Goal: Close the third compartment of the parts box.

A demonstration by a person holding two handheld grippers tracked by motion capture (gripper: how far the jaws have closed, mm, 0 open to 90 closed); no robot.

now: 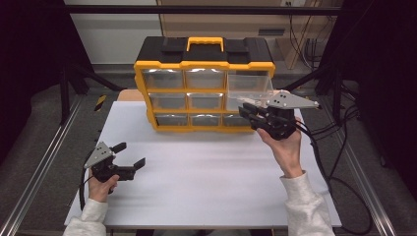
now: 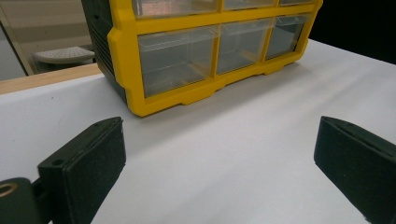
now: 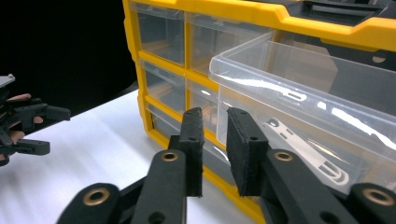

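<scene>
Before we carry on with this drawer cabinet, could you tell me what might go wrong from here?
1. The clear drawer at the upper right stands pulled far out of the yellow organizer; a nudge might tip it or pull it free.
2. The right gripper sits just below that drawer with its jaws nearly together and nothing between them, so it could bump the drawer's front instead of gripping it.
3. The left gripper hovers open, away from the organizer, so nothing steadies the cabinet if it slides.
</scene>
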